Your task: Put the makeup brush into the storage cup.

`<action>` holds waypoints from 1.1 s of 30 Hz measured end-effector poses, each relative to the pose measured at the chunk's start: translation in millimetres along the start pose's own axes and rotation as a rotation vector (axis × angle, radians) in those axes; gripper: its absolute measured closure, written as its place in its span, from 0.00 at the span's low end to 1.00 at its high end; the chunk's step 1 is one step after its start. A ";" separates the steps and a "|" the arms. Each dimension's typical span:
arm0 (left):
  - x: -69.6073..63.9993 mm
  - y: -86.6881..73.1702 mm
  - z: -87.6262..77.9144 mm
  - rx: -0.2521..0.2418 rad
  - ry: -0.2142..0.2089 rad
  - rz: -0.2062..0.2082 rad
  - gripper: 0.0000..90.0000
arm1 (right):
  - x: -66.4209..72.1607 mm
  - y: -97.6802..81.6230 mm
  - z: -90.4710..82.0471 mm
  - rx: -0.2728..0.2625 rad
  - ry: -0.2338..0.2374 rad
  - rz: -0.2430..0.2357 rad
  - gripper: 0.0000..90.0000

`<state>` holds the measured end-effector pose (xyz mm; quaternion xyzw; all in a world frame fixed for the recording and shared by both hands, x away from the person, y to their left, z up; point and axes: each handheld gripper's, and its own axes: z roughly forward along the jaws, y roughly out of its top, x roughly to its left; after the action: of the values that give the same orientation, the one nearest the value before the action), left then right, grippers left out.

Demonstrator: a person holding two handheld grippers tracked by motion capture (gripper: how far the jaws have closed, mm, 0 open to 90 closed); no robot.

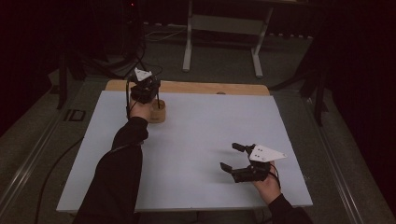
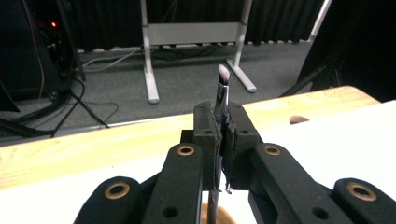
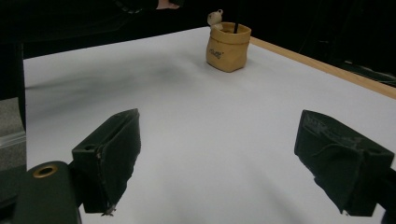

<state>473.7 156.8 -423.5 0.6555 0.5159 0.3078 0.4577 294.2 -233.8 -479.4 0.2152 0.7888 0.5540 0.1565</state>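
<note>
Left hand-held gripper (image 2: 223,140) is pinching a brush (image 2: 223,81) over the pot (image 1: 157,112); right hand-held gripper (image 1: 232,156) is resting spread on the counter (image 1: 196,135), well apart, path unobstructed.

A wide stretch of bare white table (image 1: 196,140) lies open between the two hands, with room for either to cross. The lone obstacle on it is a small tan pot (image 3: 228,46) at the far left, near the wooden edge (image 1: 210,87). The left gripper (image 1: 145,89) hangs right over that pot, clamped on a thin brush (image 2: 222,91) whose handle runs down into it, blocking that corner. The right gripper (image 1: 232,156), jaws wide apart, sits low at the near right, well apart from the pot, nothing between its jaws.
</note>
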 end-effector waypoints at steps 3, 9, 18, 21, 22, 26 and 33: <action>0.3 -3.6 2.5 0.017 -0.007 -0.003 0.95 | -0.1 -0.1 0.1 0.001 0.001 0.001 0.16; -0.4 -3.6 5.3 0.059 0.040 0.004 0.86 | 0.6 0.3 0.7 0.003 0.009 0.000 0.16; 0.4 7.5 4.6 0.134 0.071 -0.038 0.20 | 0.5 1.5 -0.3 -0.003 0.002 -0.002 0.16; 3.0 10.6 1.4 0.136 0.047 -0.081 0.15 | 0.6 1.7 -0.8 -0.004 -0.002 -0.005 0.16; 4.0 12.0 -0.3 0.138 0.027 -0.084 0.10 | 0.6 1.9 -0.9 -0.005 0.000 -0.005 0.16; 6.1 16.3 -6.2 0.151 -0.046 -0.076 0.00 | 0.5 2.0 -0.7 -0.004 0.000 -0.001 0.16; 3.0 21.2 -17.8 0.161 -0.060 -0.045 0.00 | 0.1 1.9 -0.3 -0.001 -0.002 0.005 0.16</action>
<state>467.3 163.7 -397.3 0.6873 0.5394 0.2355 0.4257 294.3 -233.4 -477.4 0.2178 0.7880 0.5544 0.1560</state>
